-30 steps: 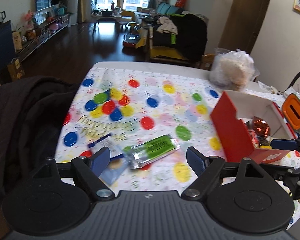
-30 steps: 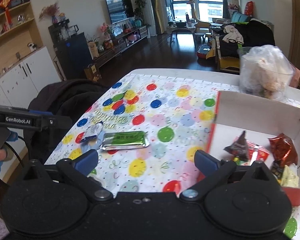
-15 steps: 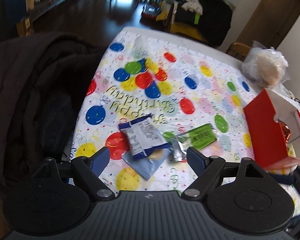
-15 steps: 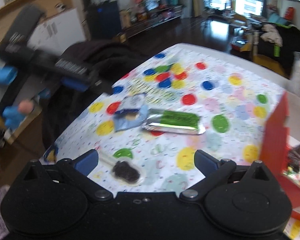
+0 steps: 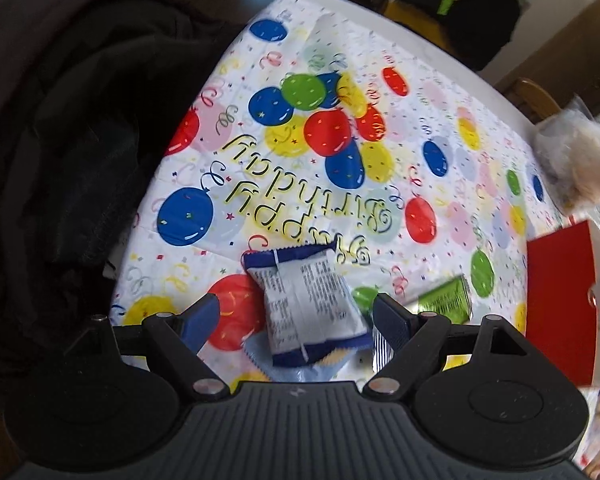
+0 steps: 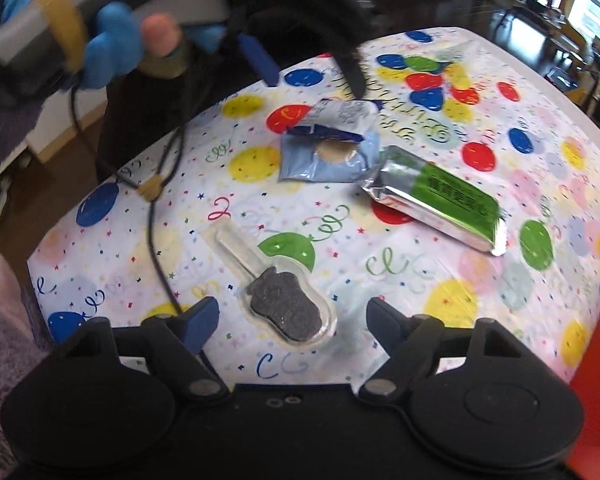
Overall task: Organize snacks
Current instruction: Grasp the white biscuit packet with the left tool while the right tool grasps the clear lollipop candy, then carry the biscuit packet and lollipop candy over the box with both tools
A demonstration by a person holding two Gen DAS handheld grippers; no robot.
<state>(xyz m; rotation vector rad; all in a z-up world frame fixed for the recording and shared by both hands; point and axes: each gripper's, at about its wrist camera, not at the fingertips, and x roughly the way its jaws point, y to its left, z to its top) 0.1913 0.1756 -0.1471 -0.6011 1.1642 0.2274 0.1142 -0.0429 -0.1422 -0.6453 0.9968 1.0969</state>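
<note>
My left gripper (image 5: 296,316) is open, its fingers on either side of a blue and white snack packet (image 5: 306,304) lying on a light blue packet (image 5: 292,368). A green foil bar (image 5: 446,302) lies to their right by the red box (image 5: 560,300). My right gripper (image 6: 292,318) is open over a clear-wrapped dark lollipop-shaped snack (image 6: 286,308). In the right wrist view the two blue packets (image 6: 332,148) and the green bar (image 6: 444,200) lie farther back, and the left gripper (image 6: 260,60) hangs above them.
A balloon-print "Happy Birthday" cloth (image 5: 380,160) covers the table. A dark coat (image 5: 60,120) hangs at the left edge. A clear bag of food (image 5: 580,160) stands at the far right. A black cable (image 6: 156,220) trails over the table's near corner.
Both grippers have dipped down and moved left. The left now straddles the blue and white packet. The right now hovers over the dark lollipop snack, with the red box sliding out of view.
</note>
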